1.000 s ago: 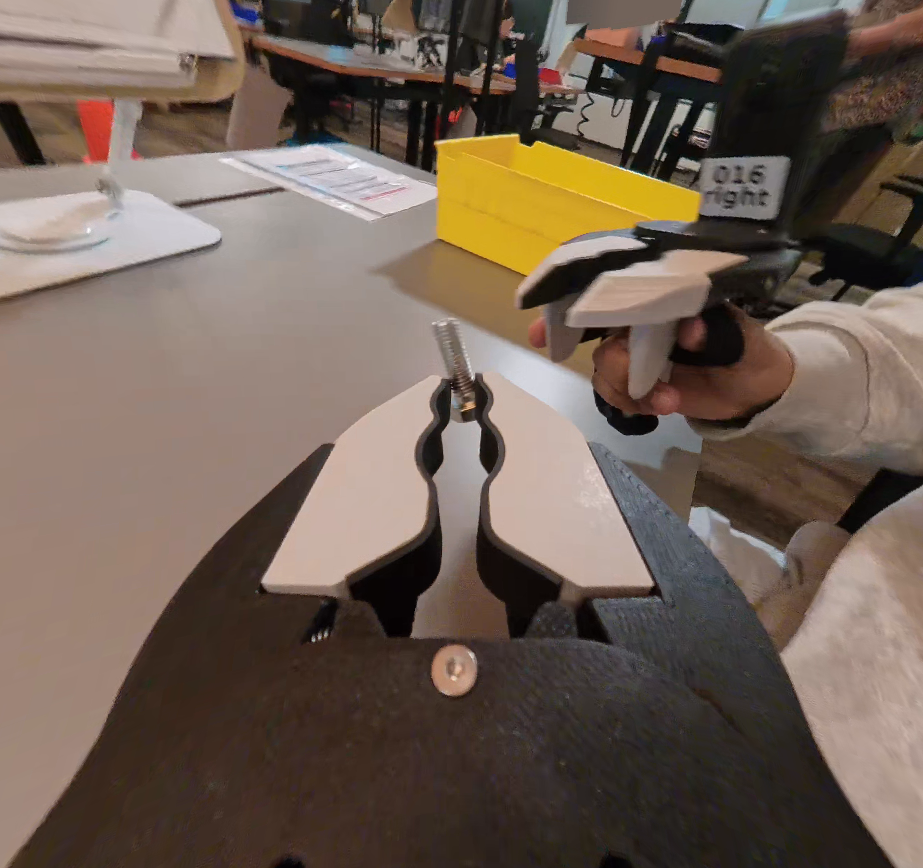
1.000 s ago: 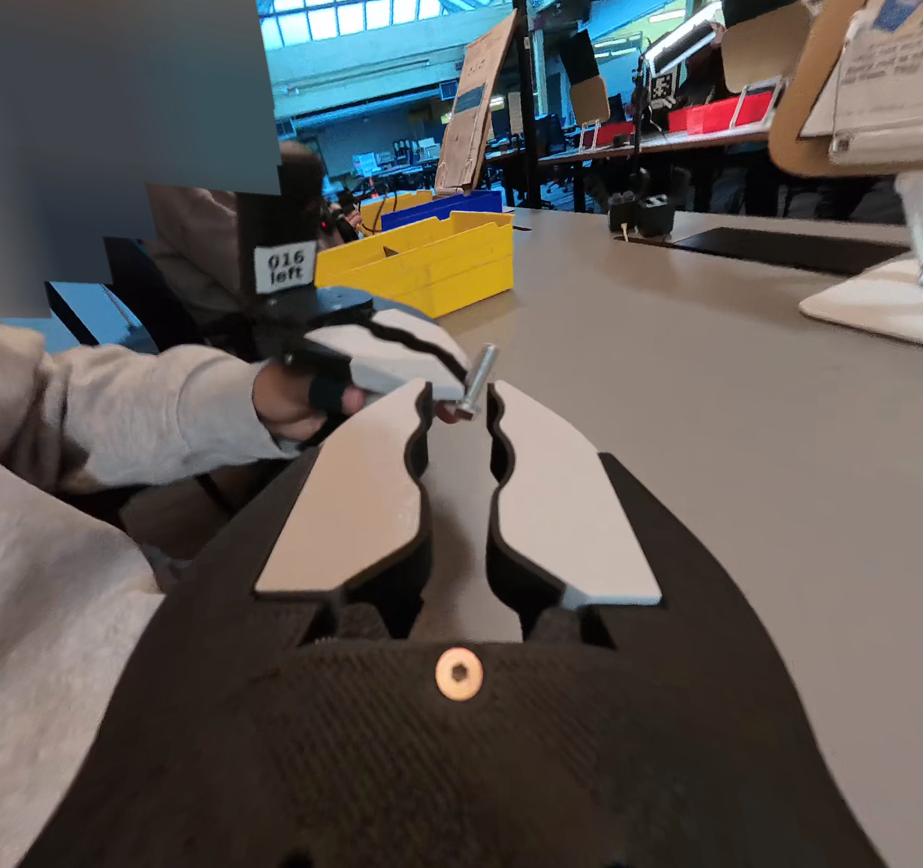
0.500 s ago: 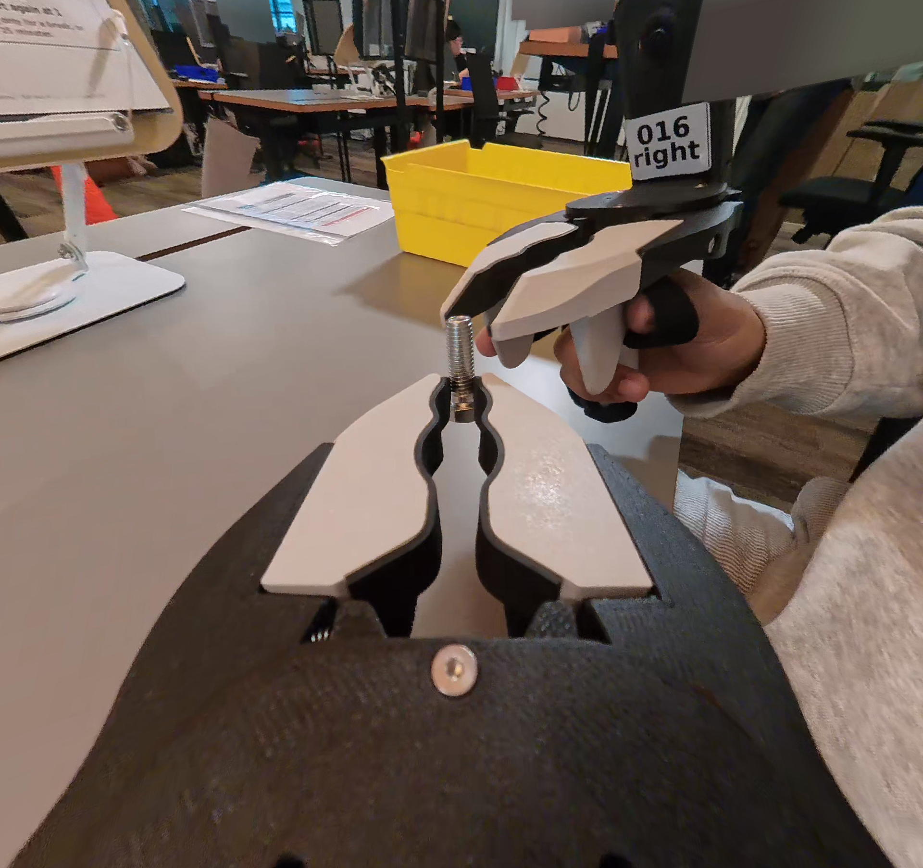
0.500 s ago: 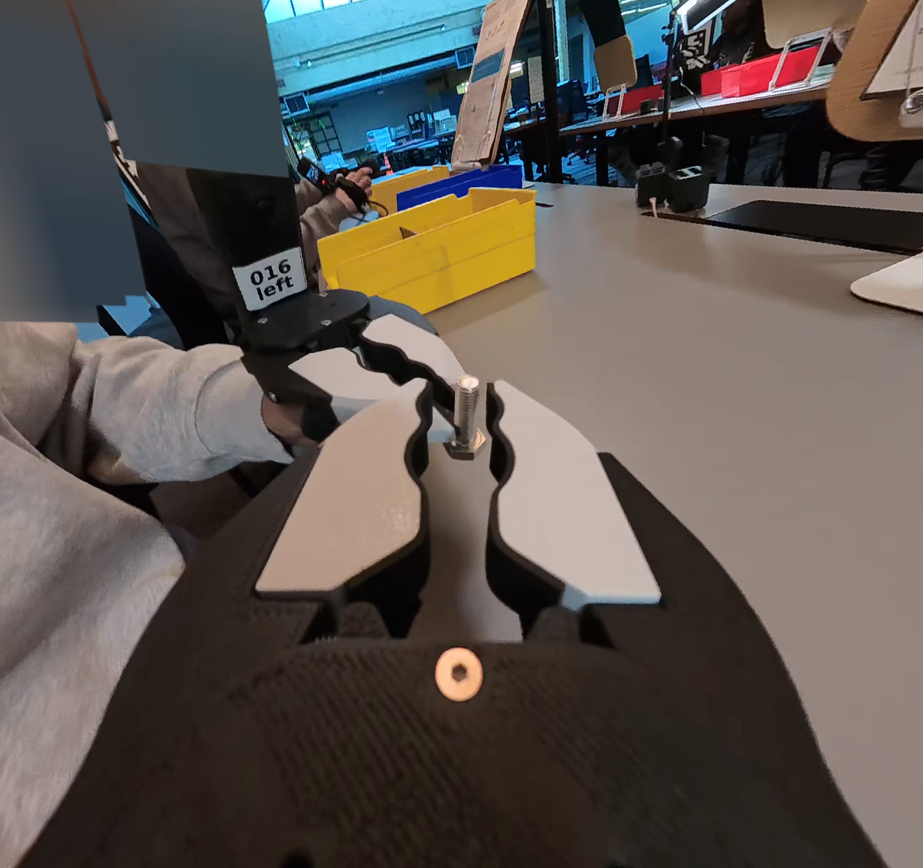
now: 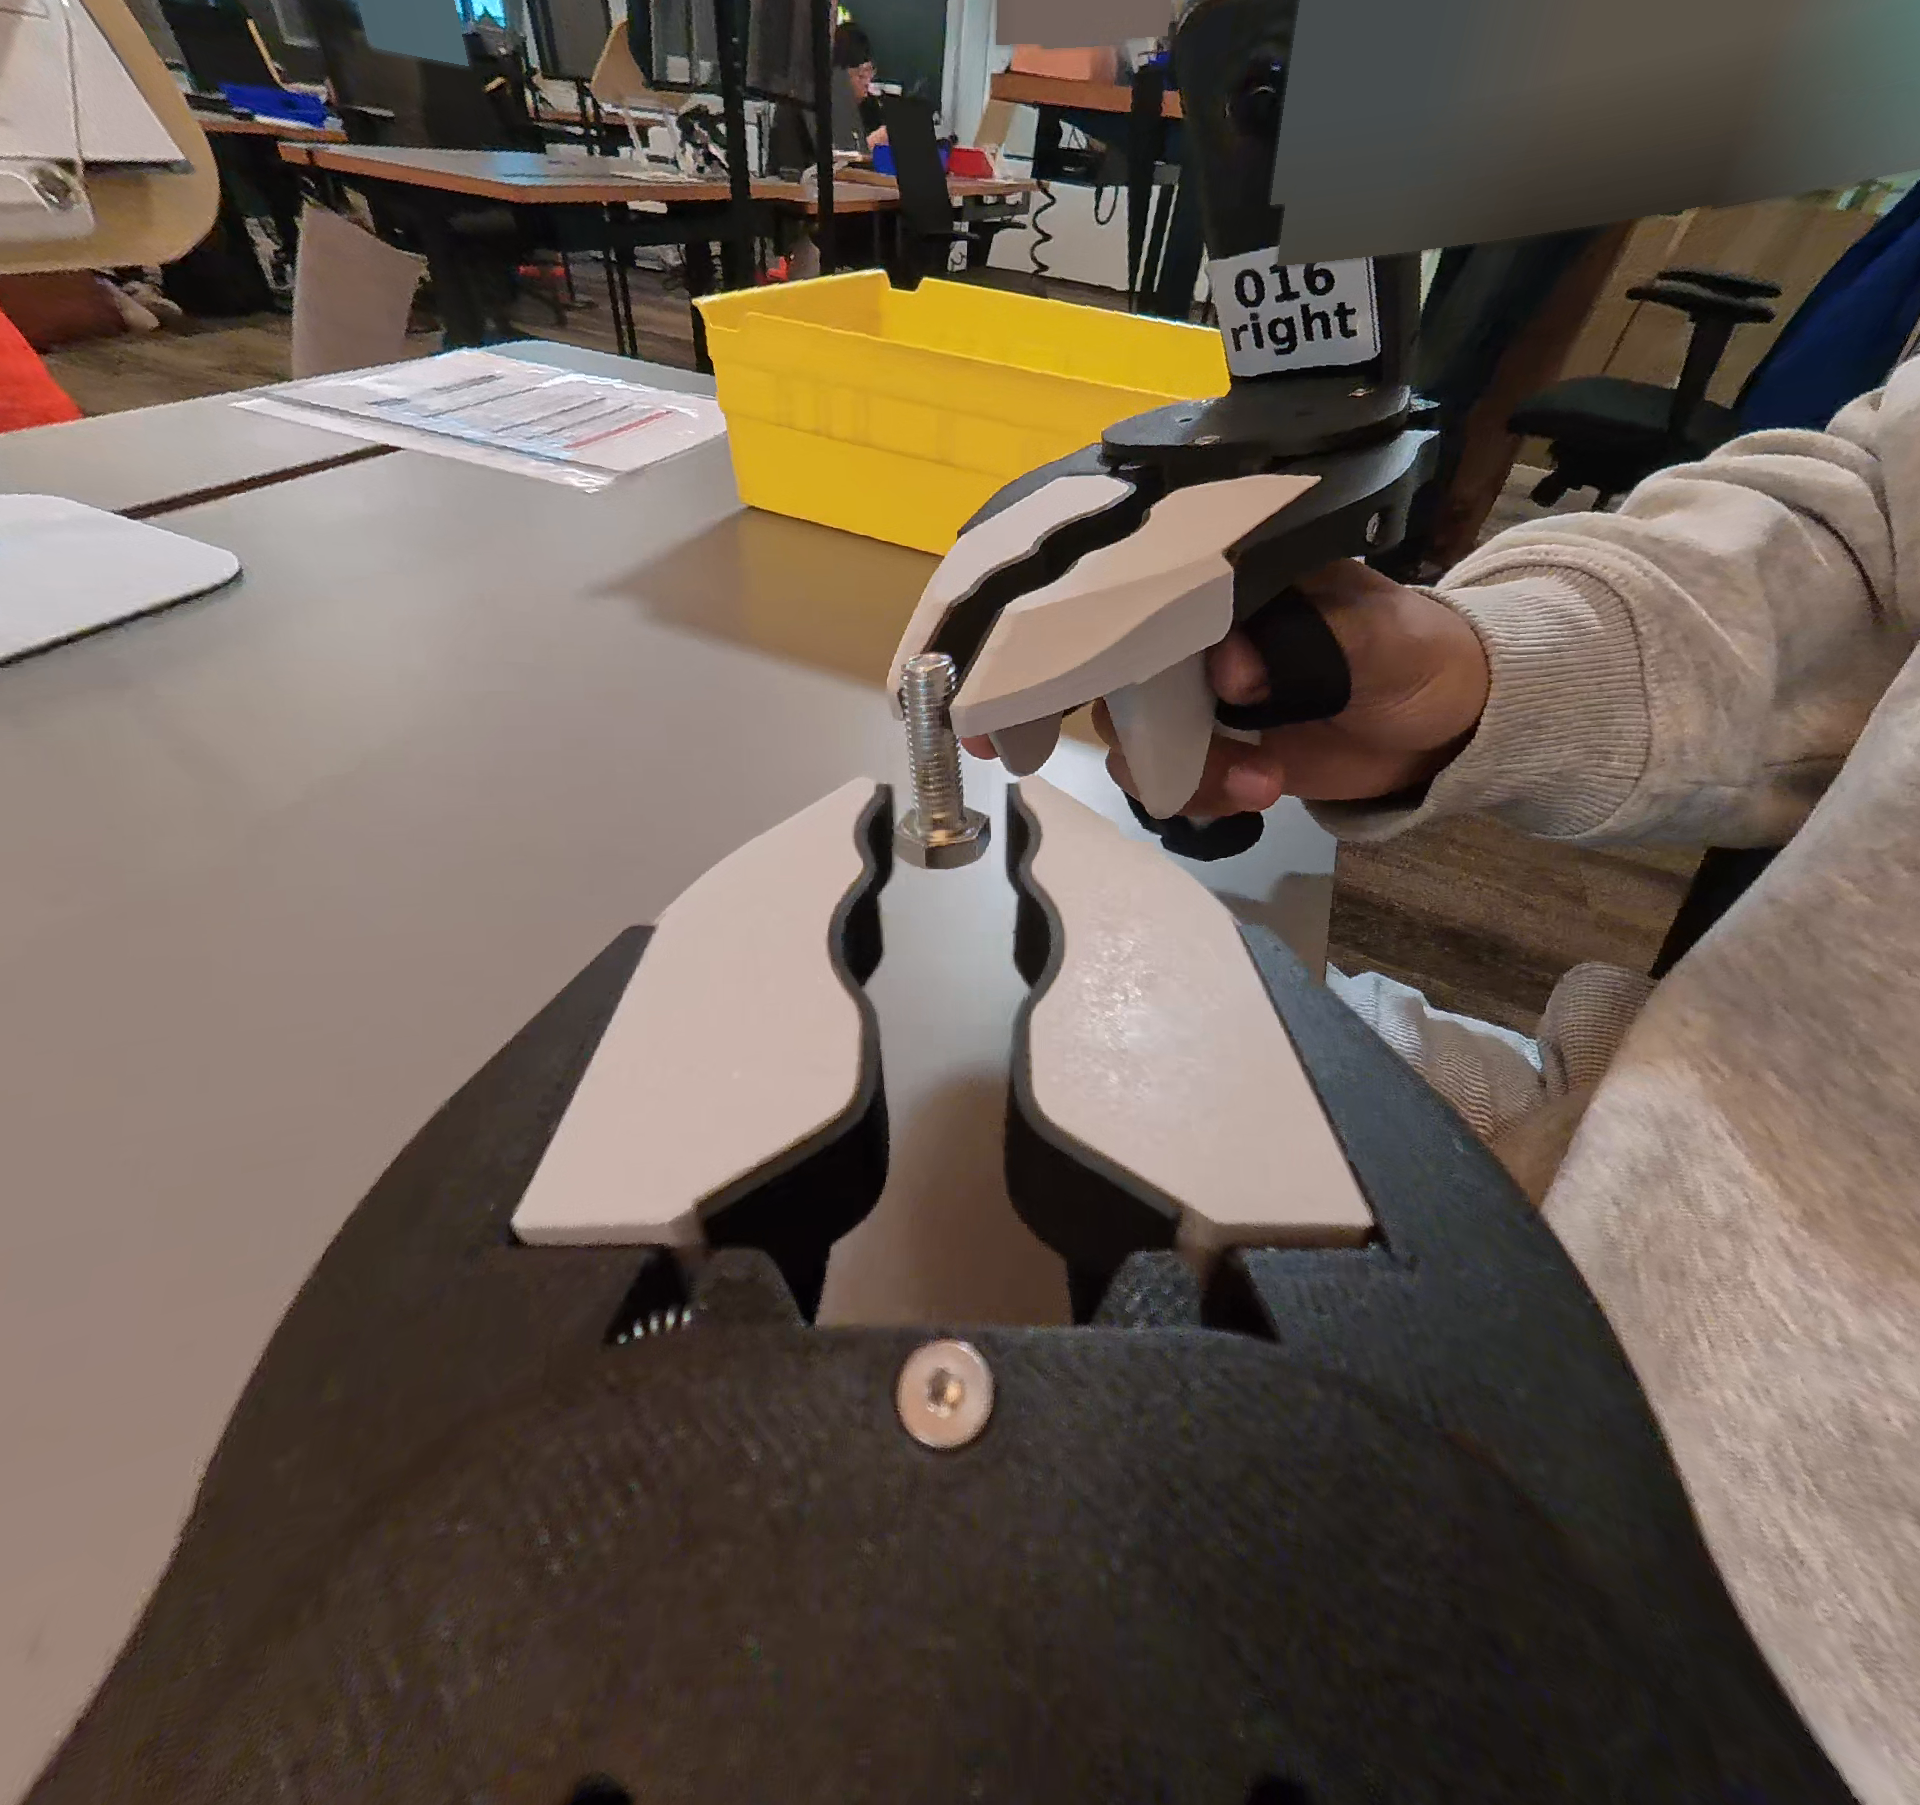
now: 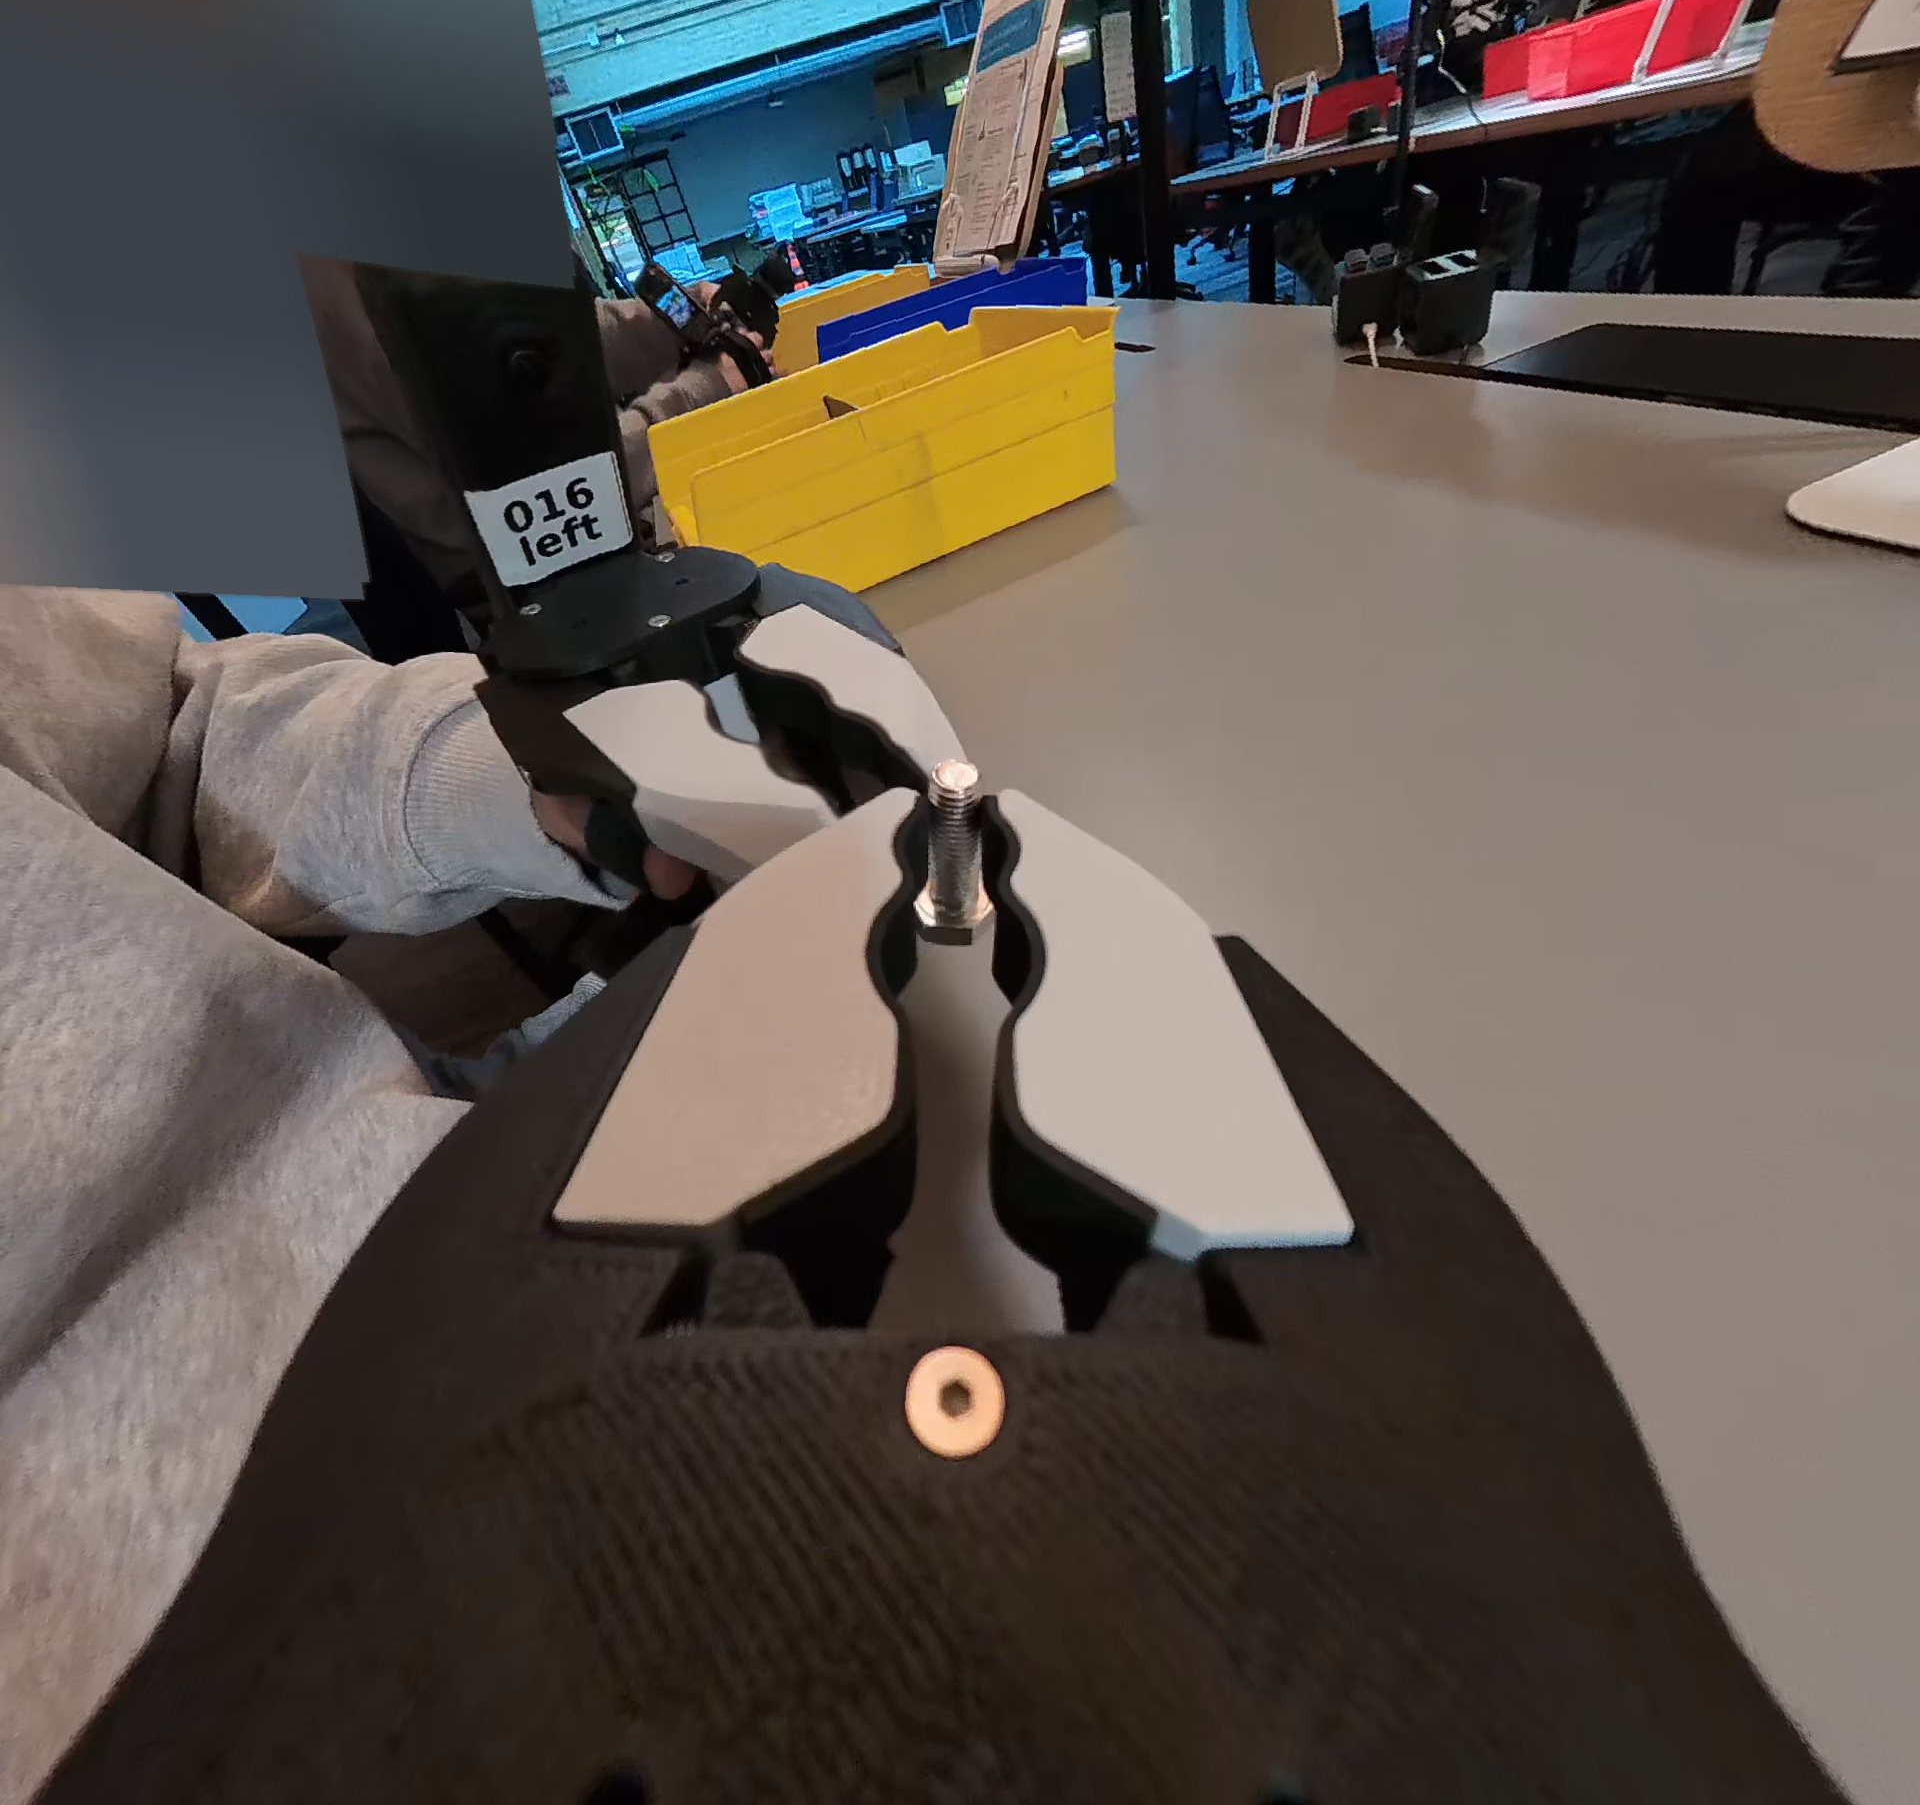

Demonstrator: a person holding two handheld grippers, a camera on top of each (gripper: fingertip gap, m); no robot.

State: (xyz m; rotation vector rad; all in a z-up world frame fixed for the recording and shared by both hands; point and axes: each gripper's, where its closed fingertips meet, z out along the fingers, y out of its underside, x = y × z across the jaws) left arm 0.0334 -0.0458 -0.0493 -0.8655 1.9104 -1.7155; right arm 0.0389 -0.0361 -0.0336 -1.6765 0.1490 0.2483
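Now the left gripper (image 5: 951,799) has let go. Half a second back its fingers were pinched on the hex head; they stand parted now, with daylight on either side of the bolt (image 5: 932,747). The bolt stands head-down and upright on the grey desk (image 5: 416,716), near the edge where the person sits. The right gripper (image 6: 948,805) has come in over it, and its tips flank the threaded top. Whether they truly clamp the shaft I cannot tell – the gap looks narrow but not plainly shut. Behind, a yellow bin (image 5: 935,415) sits along the same edge, with a printed sheet (image 5: 488,405) and a white stand base (image 5: 94,571) further across. Beyond those is an open workshop of long tables and chairs.
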